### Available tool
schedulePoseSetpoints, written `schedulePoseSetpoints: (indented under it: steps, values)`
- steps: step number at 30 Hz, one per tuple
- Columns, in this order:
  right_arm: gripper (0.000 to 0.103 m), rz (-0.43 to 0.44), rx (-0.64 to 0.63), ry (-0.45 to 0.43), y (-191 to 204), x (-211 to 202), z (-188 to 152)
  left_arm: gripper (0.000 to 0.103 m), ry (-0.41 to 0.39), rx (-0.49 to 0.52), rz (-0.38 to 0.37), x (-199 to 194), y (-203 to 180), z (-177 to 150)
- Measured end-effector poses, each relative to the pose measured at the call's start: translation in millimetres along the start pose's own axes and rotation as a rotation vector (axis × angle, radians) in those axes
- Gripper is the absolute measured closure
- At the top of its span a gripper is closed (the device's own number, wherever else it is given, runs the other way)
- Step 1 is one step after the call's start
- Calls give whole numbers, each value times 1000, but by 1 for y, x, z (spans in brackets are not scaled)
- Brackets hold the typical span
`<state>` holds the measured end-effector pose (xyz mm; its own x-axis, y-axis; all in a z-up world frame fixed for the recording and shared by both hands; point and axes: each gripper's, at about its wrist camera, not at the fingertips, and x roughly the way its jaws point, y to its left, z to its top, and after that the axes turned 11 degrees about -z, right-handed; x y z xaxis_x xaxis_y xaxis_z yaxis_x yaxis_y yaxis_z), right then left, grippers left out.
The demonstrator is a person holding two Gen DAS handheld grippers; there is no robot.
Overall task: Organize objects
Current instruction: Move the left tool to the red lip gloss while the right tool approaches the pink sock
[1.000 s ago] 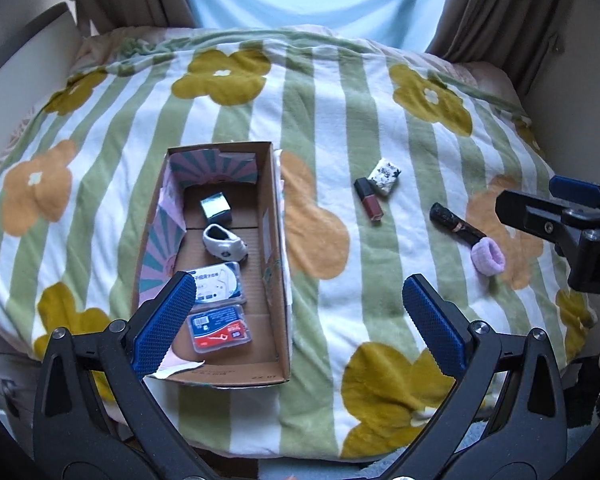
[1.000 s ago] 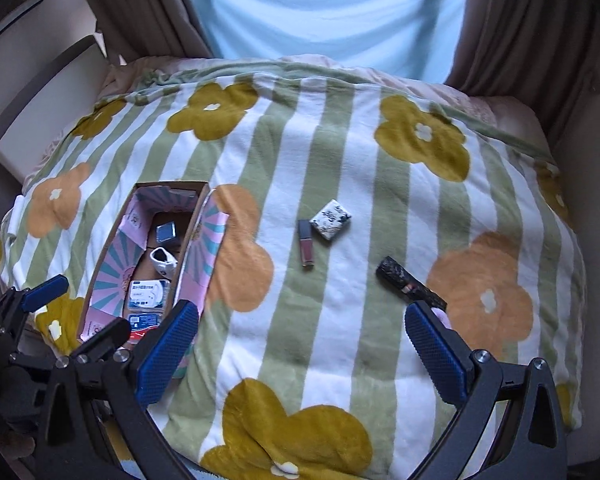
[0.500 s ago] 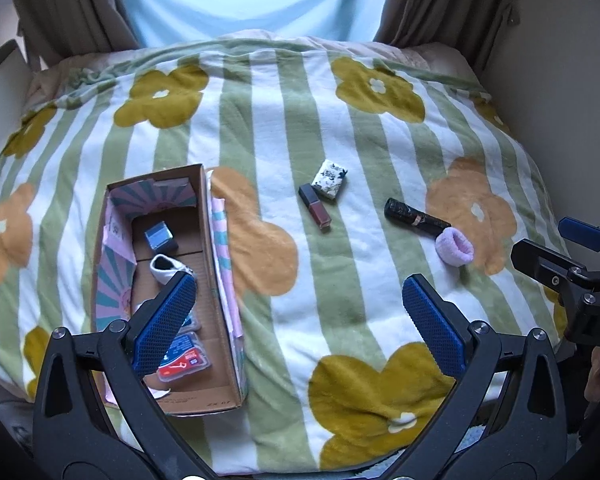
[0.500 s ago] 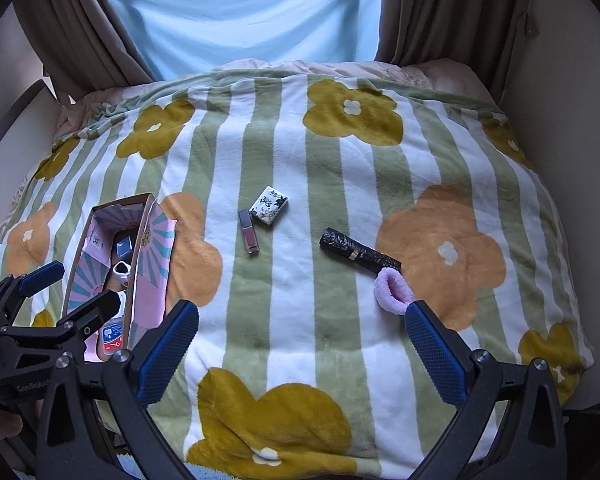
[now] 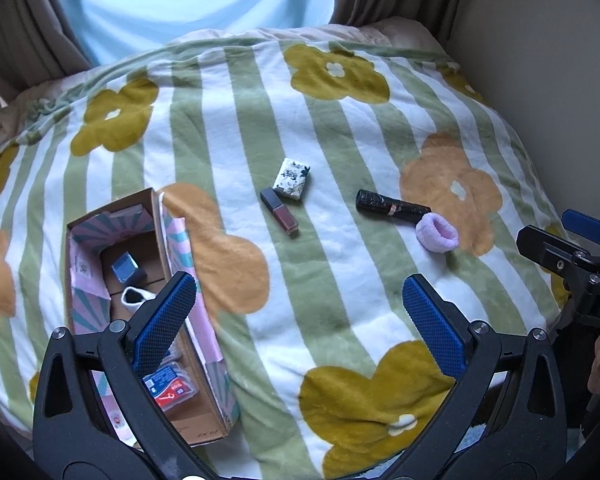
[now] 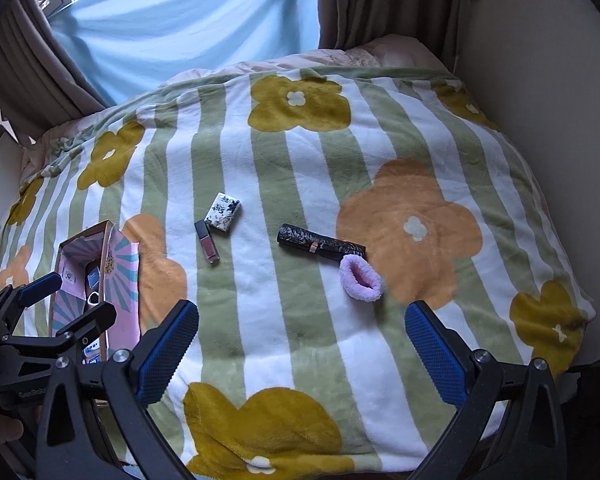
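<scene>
A cardboard box (image 5: 162,236) (image 6: 112,248) lies at the left on the striped flower blanket, holding several small items. On the blanket lie a red lip gloss (image 5: 280,212) (image 6: 207,241), a white floral packet (image 5: 292,179) (image 6: 223,212), a black tube (image 5: 392,206) (image 6: 320,242) and a pink scrunchie (image 5: 437,234) (image 6: 359,277). My left gripper (image 5: 300,328) is open and empty above the blanket's front, beside the box. My right gripper (image 6: 302,350) is open and empty, in front of the scrunchie.
The blanket (image 5: 340,128) covers a raised surface. A light blue curtain (image 6: 188,20) and brown drapes hang behind. A wall (image 6: 548,60) stands close on the right. The blanket drops off at the front and side edges.
Both grippers have swung to the right; the box has shifted left in both views and the scrunchie and tube have moved toward the middle. Both grippers stay open.
</scene>
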<state>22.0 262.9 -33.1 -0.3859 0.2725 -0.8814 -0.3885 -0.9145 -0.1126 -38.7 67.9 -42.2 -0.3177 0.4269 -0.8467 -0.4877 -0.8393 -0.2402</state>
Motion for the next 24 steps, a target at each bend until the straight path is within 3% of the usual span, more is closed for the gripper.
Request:
schedulePoseSetpoints:
  steps: [9, 24]
  values:
    - [1, -46, 135, 76, -21, 54, -6, 0, 119, 134, -7, 64, 5, 16]
    - [1, -107, 294, 197, -40, 175, -7, 0, 292, 472, 46, 217, 44, 50]
